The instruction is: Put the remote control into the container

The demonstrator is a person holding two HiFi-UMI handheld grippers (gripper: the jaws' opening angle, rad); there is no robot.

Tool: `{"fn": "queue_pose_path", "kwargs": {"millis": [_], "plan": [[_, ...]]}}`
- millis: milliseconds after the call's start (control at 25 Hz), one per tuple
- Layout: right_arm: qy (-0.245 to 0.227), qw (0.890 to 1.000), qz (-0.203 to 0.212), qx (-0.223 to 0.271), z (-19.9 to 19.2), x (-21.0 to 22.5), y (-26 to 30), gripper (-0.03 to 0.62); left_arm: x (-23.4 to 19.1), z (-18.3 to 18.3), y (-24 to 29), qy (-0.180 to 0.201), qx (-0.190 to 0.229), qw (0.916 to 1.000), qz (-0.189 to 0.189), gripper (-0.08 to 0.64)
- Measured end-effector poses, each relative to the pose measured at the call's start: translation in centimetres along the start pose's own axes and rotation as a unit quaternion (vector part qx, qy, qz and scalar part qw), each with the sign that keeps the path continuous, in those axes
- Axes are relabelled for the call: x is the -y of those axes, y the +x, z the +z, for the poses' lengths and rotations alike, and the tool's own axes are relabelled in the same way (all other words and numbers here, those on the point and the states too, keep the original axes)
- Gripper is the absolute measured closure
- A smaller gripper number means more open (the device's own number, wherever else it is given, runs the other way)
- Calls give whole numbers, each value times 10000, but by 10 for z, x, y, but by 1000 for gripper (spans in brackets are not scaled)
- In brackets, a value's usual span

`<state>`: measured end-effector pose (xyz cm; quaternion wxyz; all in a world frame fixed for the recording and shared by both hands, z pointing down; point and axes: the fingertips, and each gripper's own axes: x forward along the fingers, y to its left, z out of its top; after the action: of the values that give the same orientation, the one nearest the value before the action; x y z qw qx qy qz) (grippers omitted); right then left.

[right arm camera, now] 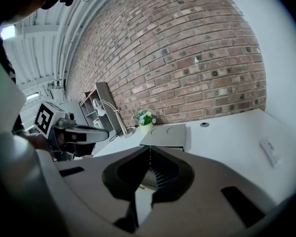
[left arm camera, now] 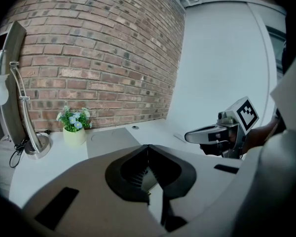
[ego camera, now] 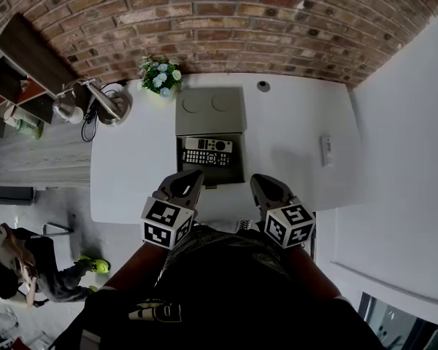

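Left claw: We see the left claw [ego camera: 188,179] with its jaws pressed together and nothing between them. It hangs over the near edge of the table [ego camera: 131,166], just short of the container [ego camera: 241,159].
Right claw: The right claw [ego camera: 264,184] is likewise closed tight and empty. It sits beside the left one, the two apart and level.
Remotes: A grey remote [ego camera: 208,145] and a black remote [ego camera: 205,157] lie flat inside the container, side by side, the grey one farther from us.
White remote: A white remote [ego camera: 326,150] lies alone on the table, well to the right of the container.
Container: We read it as an open rectangular grey box with straight walls. Its flat lid [ego camera: 210,111], marked with two round dimples, lies back from the far edge.
Table: It is white, smooth and matt, with a small round hole [ego camera: 263,86] near the wall.
Far edge: A pale pot of blue and white flowers [ego camera: 160,75] stands left of the lid. A curved metal lamp [ego camera: 106,102] on a round base stands farther left.
Room: A rough red brick wall [ego camera: 226,20] rises behind the table and a plain white wall [ego camera: 409,137] stands to the right. A dark shelf [ego camera: 29,57] stands at the left.
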<state>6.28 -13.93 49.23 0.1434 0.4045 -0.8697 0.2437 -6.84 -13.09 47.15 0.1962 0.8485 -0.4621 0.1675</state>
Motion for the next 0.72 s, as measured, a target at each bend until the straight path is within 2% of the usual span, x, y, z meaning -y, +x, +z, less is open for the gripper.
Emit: {"fn": "queue_pose_path", "kwargs": {"millis": [400,720], "plan": [[2,9998,-197,-20,-4,42,-19,584,33,-8,37,430,-389,9981,-199,552],[166,9981,-581,-116,-14,108,-49,584,69,-5,79,724,-559,9955,-255,552]]}}
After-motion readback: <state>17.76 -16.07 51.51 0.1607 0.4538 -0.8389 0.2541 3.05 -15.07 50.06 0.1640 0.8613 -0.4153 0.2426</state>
